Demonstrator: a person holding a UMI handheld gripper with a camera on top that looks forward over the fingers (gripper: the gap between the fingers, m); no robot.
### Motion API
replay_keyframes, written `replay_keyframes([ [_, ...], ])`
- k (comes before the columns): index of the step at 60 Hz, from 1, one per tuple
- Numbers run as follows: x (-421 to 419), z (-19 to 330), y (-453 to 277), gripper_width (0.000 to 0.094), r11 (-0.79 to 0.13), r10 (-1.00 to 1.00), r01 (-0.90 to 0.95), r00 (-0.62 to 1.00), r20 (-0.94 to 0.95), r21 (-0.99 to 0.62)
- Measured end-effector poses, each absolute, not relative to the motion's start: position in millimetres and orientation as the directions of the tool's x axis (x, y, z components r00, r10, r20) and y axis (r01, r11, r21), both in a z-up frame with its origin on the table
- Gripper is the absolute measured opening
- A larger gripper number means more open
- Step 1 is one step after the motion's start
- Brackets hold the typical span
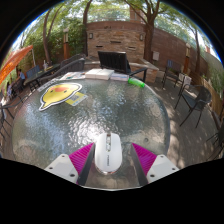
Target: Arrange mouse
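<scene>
A white computer mouse (108,152) lies on the round glass table (95,120) near its front edge, pointing away from me. It sits between my gripper's (112,160) two pink pads (82,158), with the fingers spread about it and a small gap at the right side. The gripper is open. A yellow duck-shaped mouse pad (60,95) lies on the table beyond the fingers to the left.
An open laptop (113,62) stands at the table's far side, with a white flat object (98,74) beside it and a green item (137,83) to its right. Metal chairs (190,100) stand to the right. A brick wall and trees lie beyond.
</scene>
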State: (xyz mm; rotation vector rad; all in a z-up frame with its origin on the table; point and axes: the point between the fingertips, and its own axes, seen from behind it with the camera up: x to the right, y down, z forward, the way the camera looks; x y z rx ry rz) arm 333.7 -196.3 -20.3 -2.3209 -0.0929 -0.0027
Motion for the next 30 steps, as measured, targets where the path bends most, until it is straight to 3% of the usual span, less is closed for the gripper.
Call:
replay_keyframes([
  [7,324,-21,-198,0.0487,-0.681,0.063,0.056,0.998,0.018,-0.731],
  [21,331,-12,-201,0.0365,-0.699,-0.038,0.03,0.996,0.079,-0.714],
  [30,344,41,-192,0.035,-0.649,-0.168,-0.02,0.979,0.117,-0.761],
])
